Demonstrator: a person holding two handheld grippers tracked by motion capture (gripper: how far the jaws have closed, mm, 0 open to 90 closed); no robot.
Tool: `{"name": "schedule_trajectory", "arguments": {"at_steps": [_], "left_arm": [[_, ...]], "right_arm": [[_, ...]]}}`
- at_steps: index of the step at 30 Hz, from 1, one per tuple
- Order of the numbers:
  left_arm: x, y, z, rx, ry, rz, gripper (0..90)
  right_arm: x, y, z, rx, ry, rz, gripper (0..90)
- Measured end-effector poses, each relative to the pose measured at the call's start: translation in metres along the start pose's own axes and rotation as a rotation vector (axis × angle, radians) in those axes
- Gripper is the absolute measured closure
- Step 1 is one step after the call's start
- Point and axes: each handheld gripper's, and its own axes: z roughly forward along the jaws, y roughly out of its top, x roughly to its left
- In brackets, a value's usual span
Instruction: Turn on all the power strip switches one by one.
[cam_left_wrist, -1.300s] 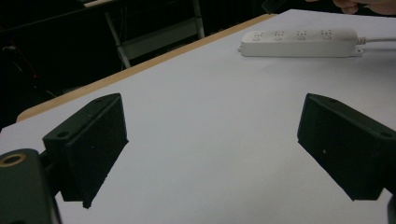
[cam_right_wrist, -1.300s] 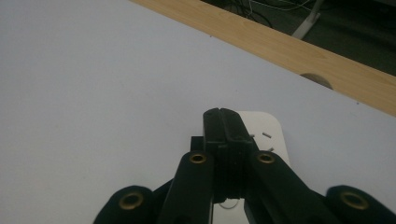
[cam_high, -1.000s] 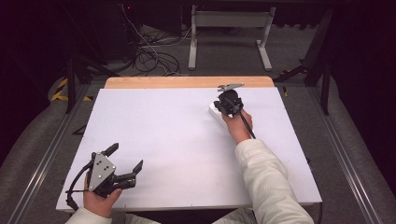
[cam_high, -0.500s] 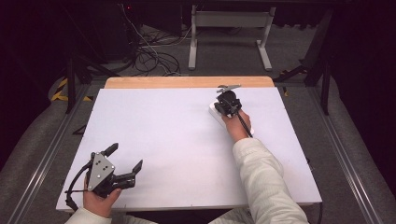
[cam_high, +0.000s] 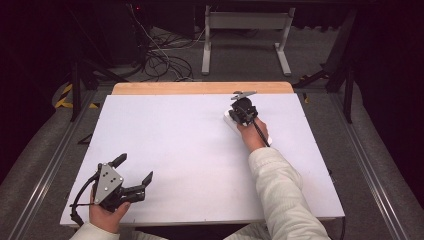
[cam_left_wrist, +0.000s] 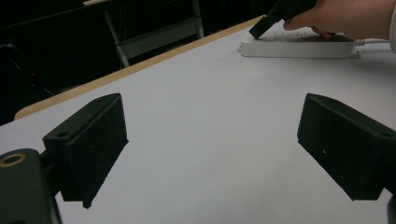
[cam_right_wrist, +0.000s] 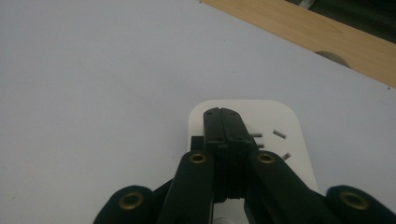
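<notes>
No text, label, brand, number or sign can be read anywhere in these pictures. The flat white plastic power strip (cam_right_wrist: 261, 140) near the far right corner of the pale grey surface (cam_high: 190, 145) shows bare socket slots and no lettering, and the grey three-cornered metal plate (cam_high: 108, 182) near the surface's near left corner is unmarked as well. The yellow and black striped tape (cam_high: 64, 96) on the floor beyond the surface's far left corner is a plain warning pattern carrying no words.
</notes>
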Motion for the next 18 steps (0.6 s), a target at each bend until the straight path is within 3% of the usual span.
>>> {"name": "schedule_trajectory", "arguments": {"at_steps": [18], "left_arm": [[0.0002, 0.0, 0.0, -0.001, -0.003, 0.0, 8.6]], "right_arm": [[0.0032, 0.0013, 0.0027, 0.019, -0.018, -0.029, 90.0]]}}
